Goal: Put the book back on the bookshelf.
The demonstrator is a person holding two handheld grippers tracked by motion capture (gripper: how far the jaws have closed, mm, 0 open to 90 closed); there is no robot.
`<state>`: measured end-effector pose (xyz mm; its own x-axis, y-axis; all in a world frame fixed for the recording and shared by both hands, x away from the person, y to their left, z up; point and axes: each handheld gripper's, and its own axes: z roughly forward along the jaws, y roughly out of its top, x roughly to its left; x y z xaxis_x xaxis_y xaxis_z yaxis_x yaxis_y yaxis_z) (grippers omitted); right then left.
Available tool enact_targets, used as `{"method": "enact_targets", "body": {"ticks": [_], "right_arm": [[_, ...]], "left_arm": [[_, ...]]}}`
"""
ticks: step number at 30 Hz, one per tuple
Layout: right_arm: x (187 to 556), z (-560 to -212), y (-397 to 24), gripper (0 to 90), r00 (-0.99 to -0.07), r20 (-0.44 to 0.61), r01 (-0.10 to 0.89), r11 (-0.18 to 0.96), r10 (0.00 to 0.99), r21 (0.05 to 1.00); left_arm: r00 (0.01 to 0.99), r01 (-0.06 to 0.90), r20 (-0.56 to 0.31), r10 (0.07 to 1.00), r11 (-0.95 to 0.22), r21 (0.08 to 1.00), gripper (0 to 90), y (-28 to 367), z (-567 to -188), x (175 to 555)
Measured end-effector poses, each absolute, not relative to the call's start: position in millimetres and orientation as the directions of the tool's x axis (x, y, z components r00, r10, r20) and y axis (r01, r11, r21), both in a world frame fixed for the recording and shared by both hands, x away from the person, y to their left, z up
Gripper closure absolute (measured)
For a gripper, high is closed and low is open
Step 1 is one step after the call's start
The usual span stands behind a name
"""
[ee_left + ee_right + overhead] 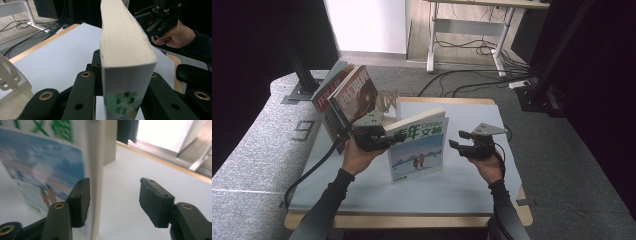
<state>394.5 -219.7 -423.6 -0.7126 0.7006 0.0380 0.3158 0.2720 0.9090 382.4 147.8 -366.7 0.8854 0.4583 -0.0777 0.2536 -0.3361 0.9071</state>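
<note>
Gripped the magazine [418, 147] upright in the left claw [117, 82], right claw [113, 202] open beside it; needed steadying before release.

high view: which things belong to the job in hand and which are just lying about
In the job:
- blue-covered book, standing upright on the table
- left gripper, fingers clamped on the book's spine
- right gripper, fingers open beside the book

Lying about:
- leaning magazines
- white rack
- table

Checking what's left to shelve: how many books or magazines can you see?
3: one book upright mid-table, clamped in the left gripper; two magazines leaning in the rack at far left. More may hide behind them.
</note>
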Motion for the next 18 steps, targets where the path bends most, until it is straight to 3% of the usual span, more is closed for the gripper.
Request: {"method": "enact_targets", "body": {"ticks": [18], "right_arm": [[392.0, -493.7, -252.4, 21.0, -0.624, 0.03, 0.498, 0.368, 0.781, 0.785]], "left_arm": [[0.869, 0.277, -0.101, 0.485, -0.307, 0.911, 73.8, 147.3, -368.4, 383.3]]}}
